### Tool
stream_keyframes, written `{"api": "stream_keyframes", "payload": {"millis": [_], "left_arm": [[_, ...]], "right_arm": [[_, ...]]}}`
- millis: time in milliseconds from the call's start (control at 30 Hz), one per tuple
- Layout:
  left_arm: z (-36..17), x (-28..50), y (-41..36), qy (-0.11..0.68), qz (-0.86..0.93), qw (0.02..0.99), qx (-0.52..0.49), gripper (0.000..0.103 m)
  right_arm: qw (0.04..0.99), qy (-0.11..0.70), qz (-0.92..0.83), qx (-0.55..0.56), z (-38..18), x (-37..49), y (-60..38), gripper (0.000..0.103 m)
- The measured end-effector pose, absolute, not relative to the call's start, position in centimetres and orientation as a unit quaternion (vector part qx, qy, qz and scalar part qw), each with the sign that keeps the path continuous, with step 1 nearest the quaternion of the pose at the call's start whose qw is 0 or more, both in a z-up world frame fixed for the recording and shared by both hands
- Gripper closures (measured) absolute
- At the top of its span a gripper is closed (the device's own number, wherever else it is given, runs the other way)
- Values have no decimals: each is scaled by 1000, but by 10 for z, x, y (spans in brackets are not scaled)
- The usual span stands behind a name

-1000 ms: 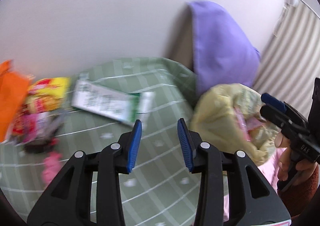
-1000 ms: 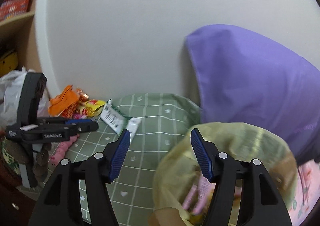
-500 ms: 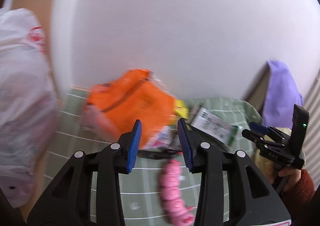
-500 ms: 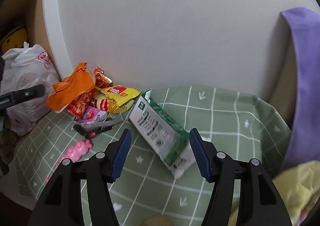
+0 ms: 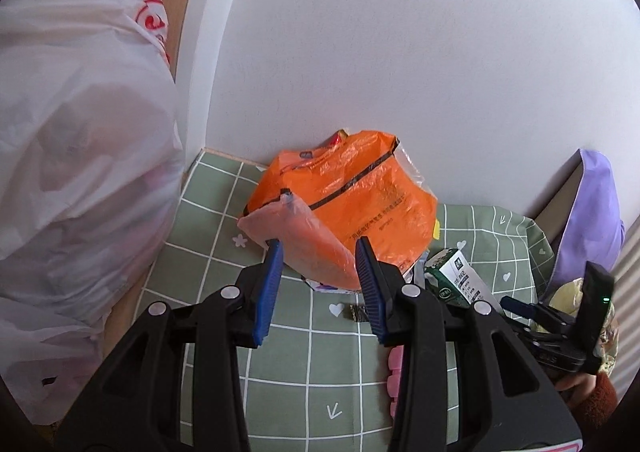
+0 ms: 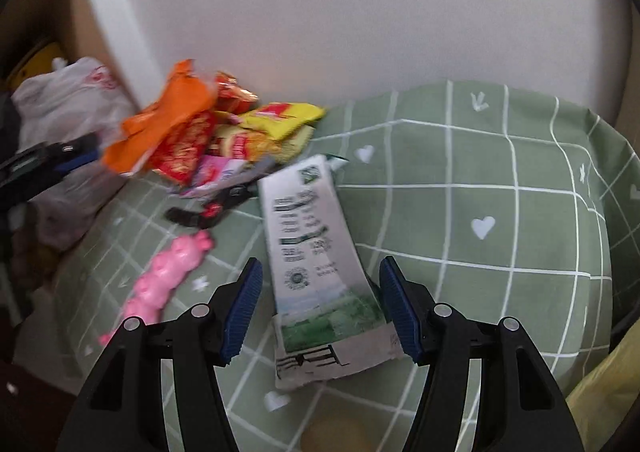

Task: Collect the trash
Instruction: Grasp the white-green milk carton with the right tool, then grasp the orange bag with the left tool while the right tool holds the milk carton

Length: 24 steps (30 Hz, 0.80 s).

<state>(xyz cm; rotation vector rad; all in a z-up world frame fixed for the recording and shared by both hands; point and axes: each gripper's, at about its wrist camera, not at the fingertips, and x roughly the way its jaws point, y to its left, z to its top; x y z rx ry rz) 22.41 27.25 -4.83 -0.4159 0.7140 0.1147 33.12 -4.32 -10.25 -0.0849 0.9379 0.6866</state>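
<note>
An orange plastic bag (image 5: 352,195) lies against the wall on the green checked tablecloth (image 5: 288,352). My left gripper (image 5: 318,286) is open, its blue pads on either side of the bag's near corner. My right gripper (image 6: 320,308) is open around the lower end of a flattened white and green carton (image 6: 316,272). The carton also shows in the left wrist view (image 5: 456,276). The orange bag (image 6: 168,119) tops a pile of red and yellow snack wrappers (image 6: 256,127). The yellow-green trash bag (image 5: 580,292) is at the far right.
A big white plastic bag (image 5: 76,155) stands left of the table. A pink toy (image 6: 164,276) and a black object (image 6: 204,211) lie on the tablecloth (image 6: 500,219). A purple cushion (image 5: 592,219) leans at the back right. The wall is close behind.
My left gripper has swung left from the carton to the orange bag and closed in on it. My right gripper has swung left from the trash bag and dropped over the carton.
</note>
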Motion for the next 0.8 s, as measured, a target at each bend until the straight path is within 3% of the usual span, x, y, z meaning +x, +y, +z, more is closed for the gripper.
{"api": "stream_keyframes", "payload": {"millis": [133, 500, 600, 800], "left_arm": [[-56, 230, 271, 355, 49, 910, -207, 67], [-53, 225, 290, 340, 76, 910, -227, 67], [-50, 221, 294, 331, 80, 912, -230, 67], [-50, 224, 293, 329, 75, 912, -233, 67]], "right_arm": [[832, 428, 344, -75, -91, 339, -26, 45], [785, 483, 348, -173, -126, 384, 44, 45], [784, 480, 347, -188, -125, 388, 51, 53], [817, 444, 338, -148, -92, 374, 27, 53]]}}
